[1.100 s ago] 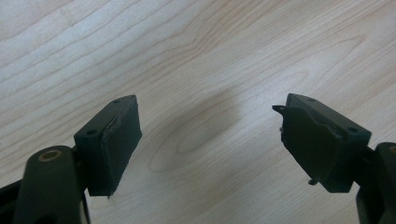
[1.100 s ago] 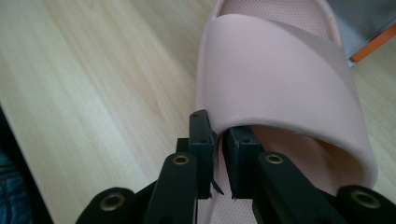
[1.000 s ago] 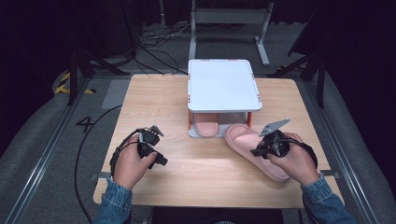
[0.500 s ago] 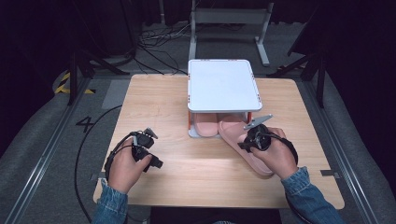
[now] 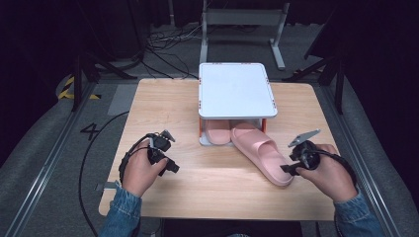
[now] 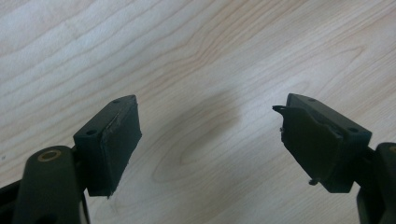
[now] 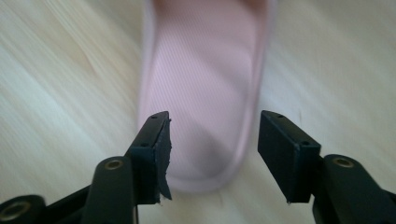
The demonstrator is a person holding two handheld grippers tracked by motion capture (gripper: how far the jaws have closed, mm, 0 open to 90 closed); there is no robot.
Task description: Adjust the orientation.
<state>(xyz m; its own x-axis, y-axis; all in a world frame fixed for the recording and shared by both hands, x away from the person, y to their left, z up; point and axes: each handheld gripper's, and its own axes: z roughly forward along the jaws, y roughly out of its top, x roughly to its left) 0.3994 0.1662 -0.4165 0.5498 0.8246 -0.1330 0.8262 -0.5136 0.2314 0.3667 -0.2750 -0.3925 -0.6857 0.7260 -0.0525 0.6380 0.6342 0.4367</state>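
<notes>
Nearest to you, your right gripper (image 5: 288, 168) sits just beside the heel of the pink slipper (image 5: 261, 154) that lies out on the wooden table (image 5: 163, 98); its jaws have just been opening and now stand apart, pinching nothing. In the right gripper view the right gripper (image 7: 212, 156) looks straight along that slipper (image 7: 205, 79), whose heel end lies on the wood below and just beyond the two pads (image 7: 156, 154), and neither pad presses on it; that picture is smeared by motion. Your left gripper (image 5: 170, 165) is held over bare wood at the left of the table, well apart from the slipper. In the left gripper view its jaws are spread wide, with nothing but wood grain (image 6: 196, 60) between them, left gripper (image 6: 208, 144). A little farther off, the loose slipper runs at a slant from its heel by your right hand (image 5: 326, 170) up to its toe, which is at the mouth of the small white rack (image 5: 236, 89), right beside its right front post. Under the rack's top shelf a second pink slipper (image 5: 217, 132) is tucked in on the left, its heel end showing. Beyond the table, a pale metal stand (image 5: 242, 19) and loose cables (image 5: 163, 42) lie on the dark floor.
</notes>
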